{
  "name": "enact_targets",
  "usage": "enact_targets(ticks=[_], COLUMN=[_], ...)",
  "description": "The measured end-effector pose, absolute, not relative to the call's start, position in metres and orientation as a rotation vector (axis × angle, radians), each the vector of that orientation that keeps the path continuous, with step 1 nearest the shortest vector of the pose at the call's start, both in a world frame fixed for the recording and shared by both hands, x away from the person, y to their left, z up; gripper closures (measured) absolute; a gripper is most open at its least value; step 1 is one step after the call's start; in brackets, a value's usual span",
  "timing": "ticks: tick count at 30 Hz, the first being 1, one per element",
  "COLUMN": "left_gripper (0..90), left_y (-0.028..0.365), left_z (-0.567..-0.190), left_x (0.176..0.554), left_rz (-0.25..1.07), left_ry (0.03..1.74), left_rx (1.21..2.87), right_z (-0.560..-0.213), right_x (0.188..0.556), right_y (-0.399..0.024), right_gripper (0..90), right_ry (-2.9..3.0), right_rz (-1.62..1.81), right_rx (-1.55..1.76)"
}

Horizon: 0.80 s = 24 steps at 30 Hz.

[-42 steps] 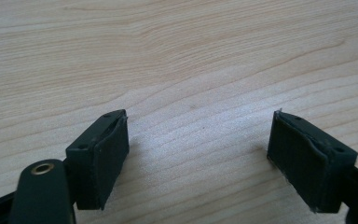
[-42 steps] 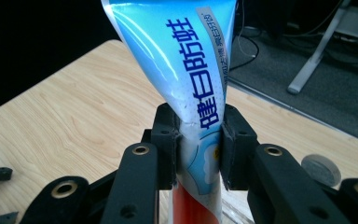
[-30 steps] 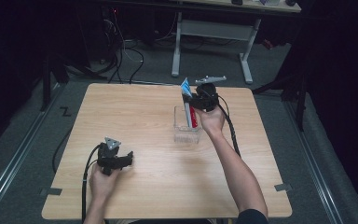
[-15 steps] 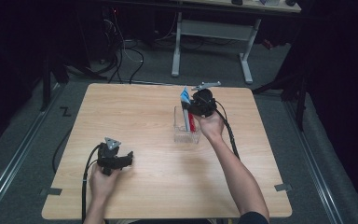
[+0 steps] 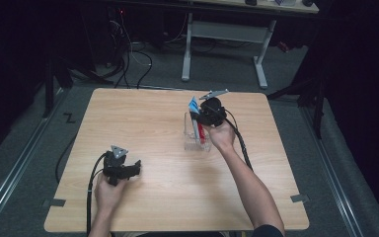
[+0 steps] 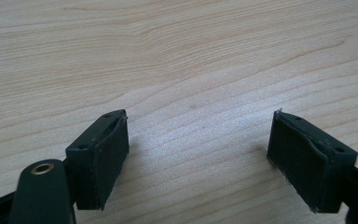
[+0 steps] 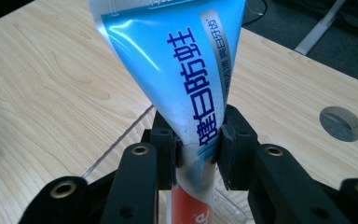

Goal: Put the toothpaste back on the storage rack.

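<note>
- Left tongs (image 5: 137, 168), nearest the person at the front left of the bench (image 5: 143, 113): the jaws stand wide apart with nothing between them. In the left gripper view they (image 6: 198, 154) hang over bare wood. They look idle and have no part in the work at this point.
- Clear bin (image 5: 197, 142), near the middle of the bench and a little right: a see-through plastic box. A red item seems to lie or stand in it, though I cannot tell whether that is the tube's lower end or something else.
- Right tongs (image 5: 197, 114), above the far end of the bin: the jaws are clamped on a toothpaste tube (image 7: 186, 79). In the right gripper view the pads (image 7: 165, 140) pinch it where the blue print gives way to red, the flat crimped end pointing up and away.
- Tube (image 5: 194, 106), in the high view: held upright and slightly tilted, its lower part at or just inside the bin.
- Progress, as I judge it: the grasp is secure and the tube is at the bin. The tube is not yet free of the tongs.
- Beyond the bench: dark floor, cables and a desk frame (image 5: 224, 34).
</note>
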<state>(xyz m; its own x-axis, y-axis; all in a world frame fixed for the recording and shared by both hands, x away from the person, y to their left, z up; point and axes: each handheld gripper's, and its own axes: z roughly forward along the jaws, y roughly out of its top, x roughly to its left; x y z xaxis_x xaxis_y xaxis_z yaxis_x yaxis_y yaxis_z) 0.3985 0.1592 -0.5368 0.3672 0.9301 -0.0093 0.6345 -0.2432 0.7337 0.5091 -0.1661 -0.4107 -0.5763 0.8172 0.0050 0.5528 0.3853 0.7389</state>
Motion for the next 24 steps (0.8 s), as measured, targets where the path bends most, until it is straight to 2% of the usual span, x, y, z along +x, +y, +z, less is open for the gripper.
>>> enact_targets(ticks=[24], left_gripper=[20.8], left_y=[0.159], left_z=[-0.537], left_x=[0.398], left_rz=[0.579], left_ry=[1.35], left_rx=[1.975], right_z=[-0.417], right_x=[0.516], right_y=[-0.151], right_gripper=[69.0], right_ry=[2.325], right_rz=[0.968], right_rx=[1.17])
